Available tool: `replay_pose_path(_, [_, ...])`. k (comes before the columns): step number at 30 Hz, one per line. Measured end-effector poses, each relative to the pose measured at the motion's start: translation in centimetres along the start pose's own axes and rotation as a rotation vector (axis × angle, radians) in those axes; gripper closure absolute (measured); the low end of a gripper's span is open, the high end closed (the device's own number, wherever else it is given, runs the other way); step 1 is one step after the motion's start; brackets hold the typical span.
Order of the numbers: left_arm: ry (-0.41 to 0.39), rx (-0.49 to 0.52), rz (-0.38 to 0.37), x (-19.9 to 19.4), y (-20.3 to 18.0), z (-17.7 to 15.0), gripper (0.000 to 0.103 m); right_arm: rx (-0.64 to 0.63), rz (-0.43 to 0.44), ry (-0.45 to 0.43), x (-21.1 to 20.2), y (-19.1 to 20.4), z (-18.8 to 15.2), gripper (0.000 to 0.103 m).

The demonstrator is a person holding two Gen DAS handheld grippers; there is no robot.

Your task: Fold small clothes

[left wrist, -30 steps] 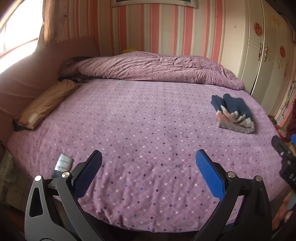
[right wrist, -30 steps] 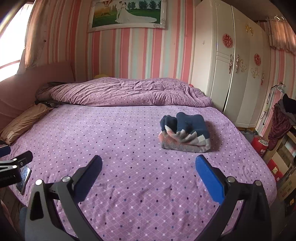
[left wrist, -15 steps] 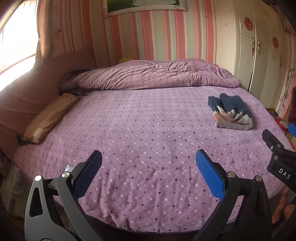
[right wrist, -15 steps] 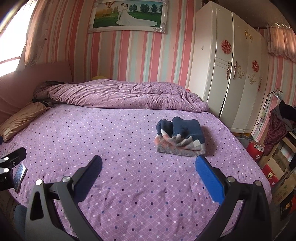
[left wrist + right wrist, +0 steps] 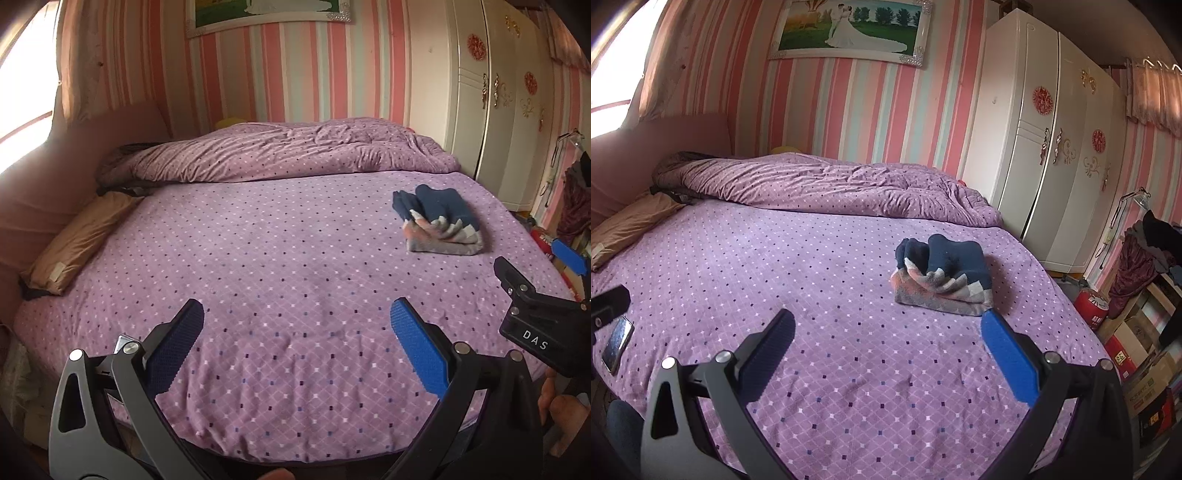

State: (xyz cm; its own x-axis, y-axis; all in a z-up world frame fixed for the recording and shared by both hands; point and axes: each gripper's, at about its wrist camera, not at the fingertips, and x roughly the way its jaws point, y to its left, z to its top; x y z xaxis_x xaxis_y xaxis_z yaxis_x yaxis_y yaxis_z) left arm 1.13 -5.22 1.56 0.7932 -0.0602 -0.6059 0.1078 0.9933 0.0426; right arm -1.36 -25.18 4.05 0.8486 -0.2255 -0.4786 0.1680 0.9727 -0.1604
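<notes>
Right wrist view showed your right gripper [image 5: 886,354] and left gripper [image 5: 295,336] both spread and empty, the soft, light knit garment [image 5: 943,280] bundled on the bed [image 5: 812,280] ahead, likely best pinched at its grey hem.

We see pink-striped walls [image 5: 849,107] with a framed picture [image 5: 849,31], a white wardrobe [image 5: 1045,147] to the right, and a bed [image 5: 775,258] in dotted purple. Bright daylight comes through the window [image 5: 22,110] at left.
</notes>
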Motion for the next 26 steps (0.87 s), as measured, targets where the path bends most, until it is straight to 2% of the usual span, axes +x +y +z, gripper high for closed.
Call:
replay_pose_path(6, [0.02, -0.035, -0.055, -0.2, 0.2, 0.1, 0.003, -0.023, -0.011, 0.005, 0.3, 0.6, -0.1, 0.002])
replay_pose_path(14, [-0.021, -0.042, -0.04, -1.2, 0.1, 0.1, 0.003, -0.032, -0.02, -0.007, 0.1, 0.7, 0.1, 0.002])
replay_pose_path(19, [-0.015, -0.032, -0.03, -1.2, -0.1, 0.1, 0.003, -0.035, -0.021, -0.002, 0.3, 0.8, 0.0, 0.002])
replay_pose_path(21, [0.03, -0.016, -0.01, -0.5, -0.3, 0.3, 0.003, -0.036, -0.019, -0.003, 0.3, 0.9, 0.0, 0.002])
replay_pose_path(26, [0.08, -0.047, -0.035, 0.6, 0.3, 0.0, 0.003, -0.032, -0.014, -0.003, 0.3, 0.9, 0.0, 0.002])
